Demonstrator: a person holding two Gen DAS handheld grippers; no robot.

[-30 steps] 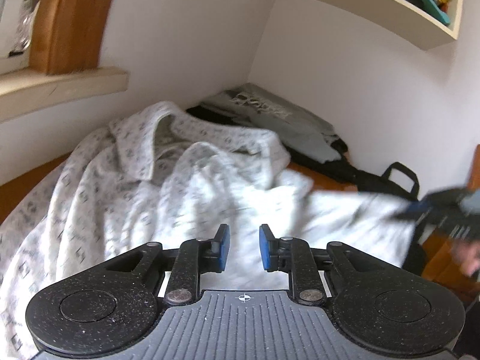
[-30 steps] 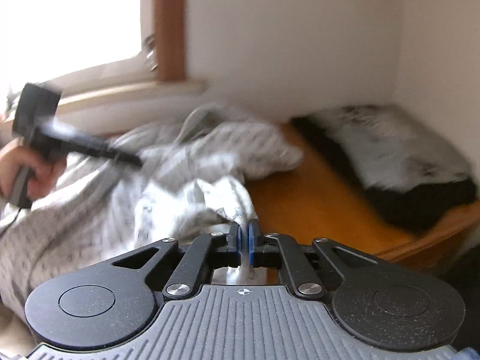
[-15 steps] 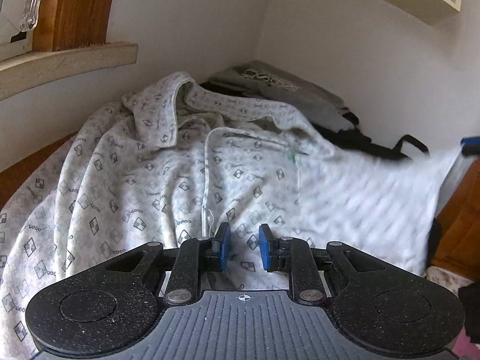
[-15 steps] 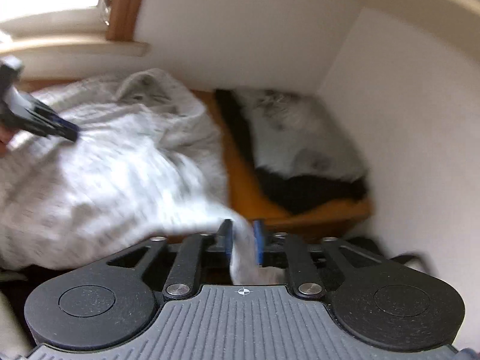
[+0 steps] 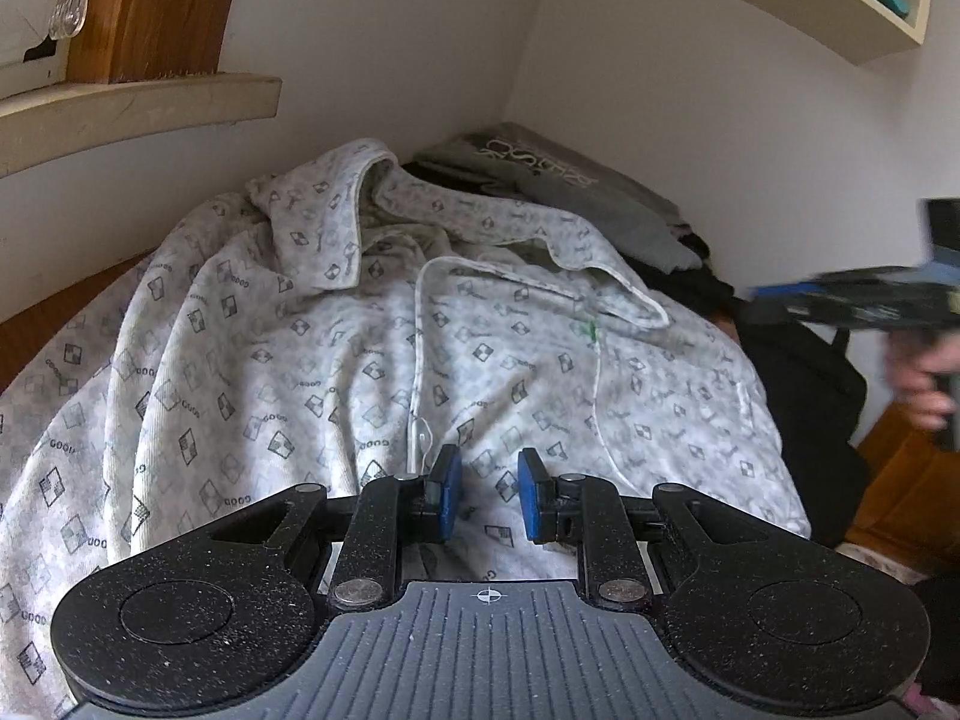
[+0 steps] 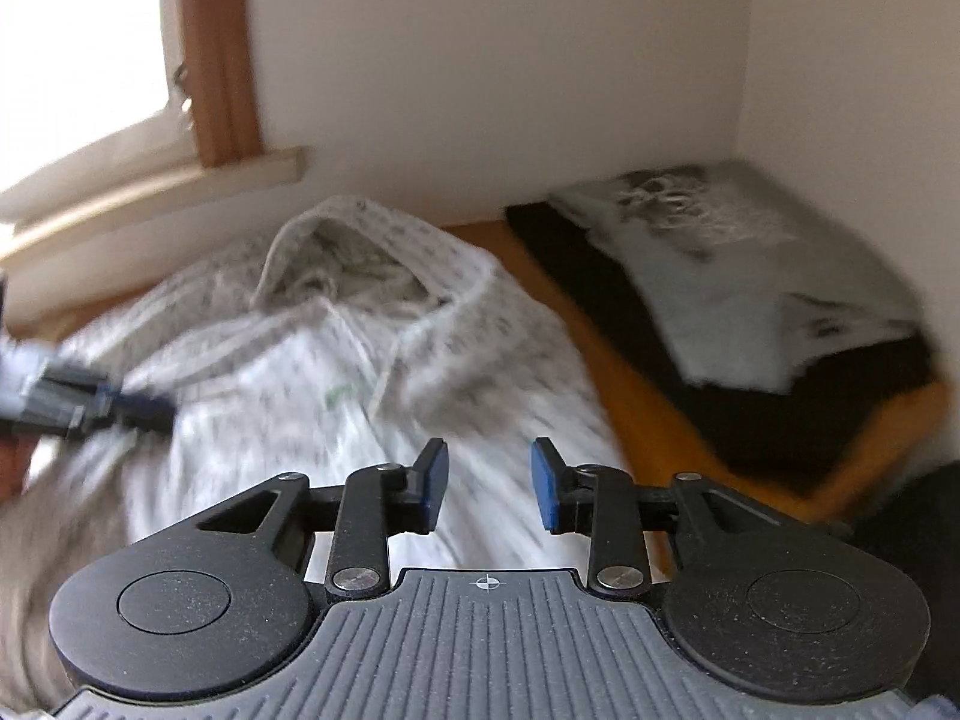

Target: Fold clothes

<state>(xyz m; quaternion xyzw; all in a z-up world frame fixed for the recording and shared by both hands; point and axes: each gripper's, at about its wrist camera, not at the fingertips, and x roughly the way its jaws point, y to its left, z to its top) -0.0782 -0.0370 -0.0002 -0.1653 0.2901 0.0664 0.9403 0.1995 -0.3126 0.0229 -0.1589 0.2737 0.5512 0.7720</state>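
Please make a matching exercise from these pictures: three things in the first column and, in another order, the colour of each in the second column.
Things:
1. patterned shirt
2. folded top with lettering
3. gripper pads

Colours:
A. blue
B. white with small dark squares
C. grey

Right pairs: 1-B, 2-C, 3-A

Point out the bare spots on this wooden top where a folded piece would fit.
One bare strip of wooden top runs between the patterned shirt and the dark folded pile in the corner. A smaller bare patch shows at the shirt's far side below the window ledge. The shirt covers the middle.
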